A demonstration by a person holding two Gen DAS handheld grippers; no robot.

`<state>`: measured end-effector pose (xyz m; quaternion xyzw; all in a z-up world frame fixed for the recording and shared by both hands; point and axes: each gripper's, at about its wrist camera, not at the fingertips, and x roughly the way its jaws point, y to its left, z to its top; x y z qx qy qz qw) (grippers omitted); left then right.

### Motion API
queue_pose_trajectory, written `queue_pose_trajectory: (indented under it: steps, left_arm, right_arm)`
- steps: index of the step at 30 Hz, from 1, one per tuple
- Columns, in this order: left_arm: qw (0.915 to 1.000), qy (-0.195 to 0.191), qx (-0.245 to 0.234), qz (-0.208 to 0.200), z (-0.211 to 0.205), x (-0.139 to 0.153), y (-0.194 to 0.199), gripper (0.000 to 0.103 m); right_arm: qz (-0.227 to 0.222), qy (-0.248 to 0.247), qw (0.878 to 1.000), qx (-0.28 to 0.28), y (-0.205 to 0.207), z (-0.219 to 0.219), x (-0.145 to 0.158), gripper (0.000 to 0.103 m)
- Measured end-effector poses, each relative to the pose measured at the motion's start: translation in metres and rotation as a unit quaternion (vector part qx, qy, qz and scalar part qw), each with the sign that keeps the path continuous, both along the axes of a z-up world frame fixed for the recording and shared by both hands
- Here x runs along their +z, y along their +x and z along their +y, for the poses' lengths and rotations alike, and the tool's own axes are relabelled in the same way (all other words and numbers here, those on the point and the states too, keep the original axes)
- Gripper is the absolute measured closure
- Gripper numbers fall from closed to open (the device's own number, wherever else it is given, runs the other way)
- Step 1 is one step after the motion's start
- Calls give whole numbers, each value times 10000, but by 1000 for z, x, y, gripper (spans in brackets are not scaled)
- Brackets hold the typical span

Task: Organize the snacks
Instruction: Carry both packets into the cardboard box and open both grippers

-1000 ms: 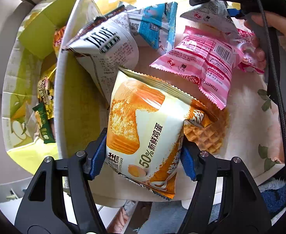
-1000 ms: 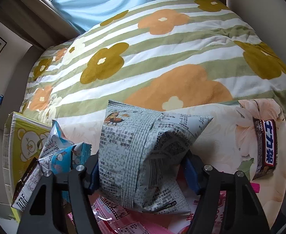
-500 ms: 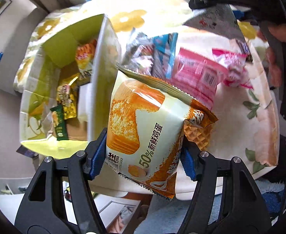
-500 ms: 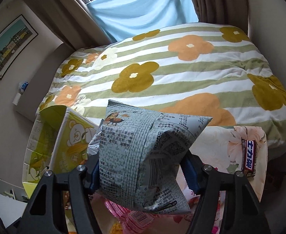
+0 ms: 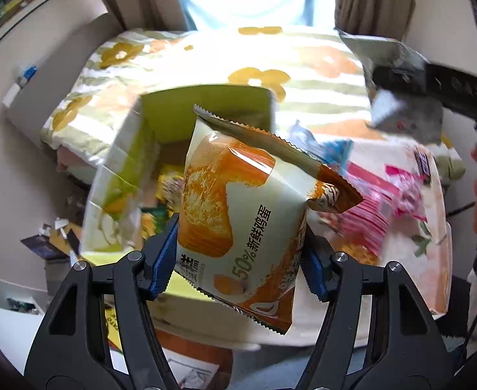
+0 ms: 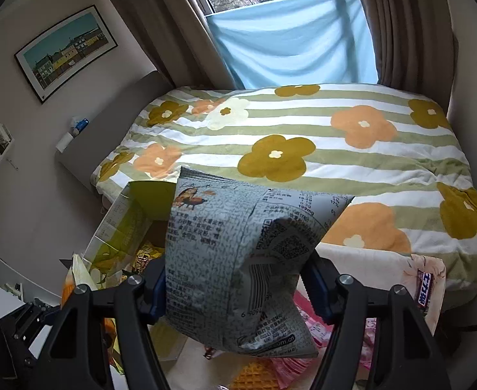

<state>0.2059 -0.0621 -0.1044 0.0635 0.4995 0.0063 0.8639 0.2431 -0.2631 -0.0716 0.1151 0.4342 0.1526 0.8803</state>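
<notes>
I am holding two grippers, and each has one snack packet clenched between its blue pads. The left gripper grasps a cake packet: cream and orange, with a picture of golden sponge cake, Chinese print reading "50%", and a serrated seal along its upper edge at 12 o'clock. It fills the middle of the left wrist view, raised in the air. The right gripper grasps a grey packet, pillow-shaped and puffy, covered in small black print with a QR code, a barcode and a small orange-brown drawing near its top left corner.

One open box, yellow-green inside, sits behind the cake packet toward 10 o'clock, with several small wrappers in its bottom; I cannot count them through the blur. At 3 o'clock of the cake packet lies a loose pile on a floral cloth: two pink packets, I think, though they smear together, and at least one blue packet. In the right wrist view one dark candy bar lies at 3 o'clock on the same cloth. One flowered bedspread stretches behind.

Compared with a second ago, both packets sit the same way in their grips, but both views now look from higher: the box and pile appear smaller, and the window and curtains have come into view.
</notes>
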Motion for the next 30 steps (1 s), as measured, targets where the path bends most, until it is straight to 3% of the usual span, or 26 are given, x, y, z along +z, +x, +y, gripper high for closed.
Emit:
queue_pose_trajectory:
  steps: [9, 18, 20, 22, 23, 24, 30]
  left_arm:
    - [9994, -186, -181, 223, 100, -10, 49, 40]
    - [9946, -375, -635, 734, 147, -63, 90, 40]
    - [9931, -363, -795, 778, 148, -74, 93, 36]
    - [9911, -315, -1016, 801, 146, -82, 94, 22]
    - [9903, -290, -1102, 796, 143, -85, 93, 8]
    - [9902, -246, -1157, 737, 142, -86, 91, 0]
    - [9895, -387, -1155, 774, 147, -89, 84, 0]
  right_arm:
    - [-14, -56, 9997, 245, 16, 96, 2, 39]
    - [315, -116, 9993, 143, 28, 160, -26, 39]
    - [404, -115, 9991, 52, 28, 167, -34, 39]
    - [499, -158, 9986, -24, 28, 171, -41, 39]
    - [548, -163, 9984, -44, 29, 172, -43, 39]
    - [591, -167, 9981, -61, 29, 173, -45, 39]
    - [825, -247, 9963, 6, 32, 174, -58, 39]
